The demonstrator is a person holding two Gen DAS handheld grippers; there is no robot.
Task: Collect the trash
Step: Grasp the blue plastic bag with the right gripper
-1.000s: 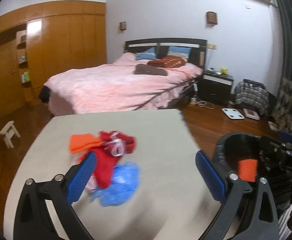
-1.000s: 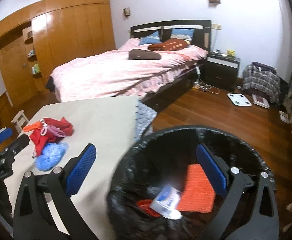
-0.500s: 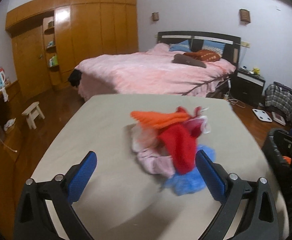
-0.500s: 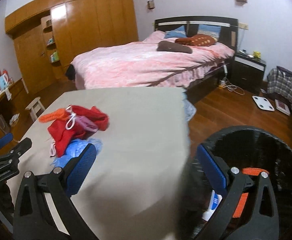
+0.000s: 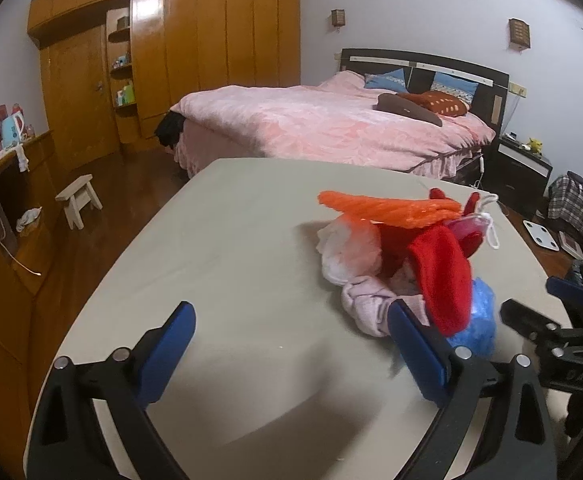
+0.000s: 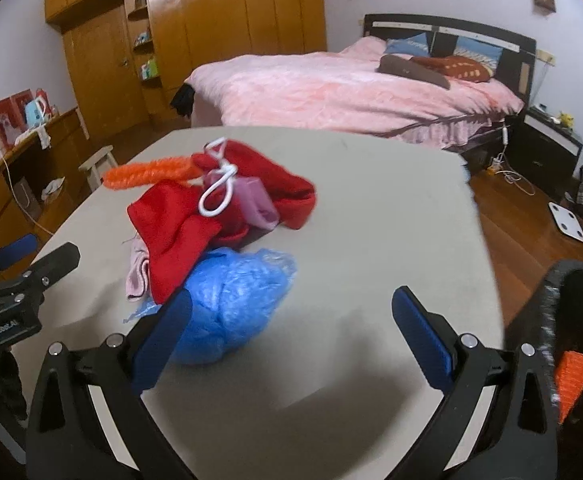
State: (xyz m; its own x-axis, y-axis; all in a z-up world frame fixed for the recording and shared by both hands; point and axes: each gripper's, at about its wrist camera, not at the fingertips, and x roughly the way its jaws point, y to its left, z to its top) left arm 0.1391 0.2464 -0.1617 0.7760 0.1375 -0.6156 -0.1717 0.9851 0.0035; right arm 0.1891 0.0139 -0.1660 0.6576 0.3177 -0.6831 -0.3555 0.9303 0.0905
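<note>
A soft heap of trash lies mid-frame on the smooth beige tabletop (image 5: pixel 227 264): a ribbed orange cloth (image 5: pixel 387 207), a fuzzy red cloth (image 6: pixel 187 232), a crinkled blue plastic bag (image 6: pixel 231 300); a black-lined bin (image 6: pixel 571 320) sits at lower right. The left hand-held gripper (image 5: pixel 291 350) hovers level, jaws wide and empty, its right pad just before the heap; the right hand-held gripper (image 6: pixel 291 336) likewise gapes wide, its left pad beside the blue bag.

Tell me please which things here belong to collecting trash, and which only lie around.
For the job:
- blue plastic bag
- red cloth
- orange mesh
- black bin

Just lying about:
- bed
- stool
- floor scale
</note>
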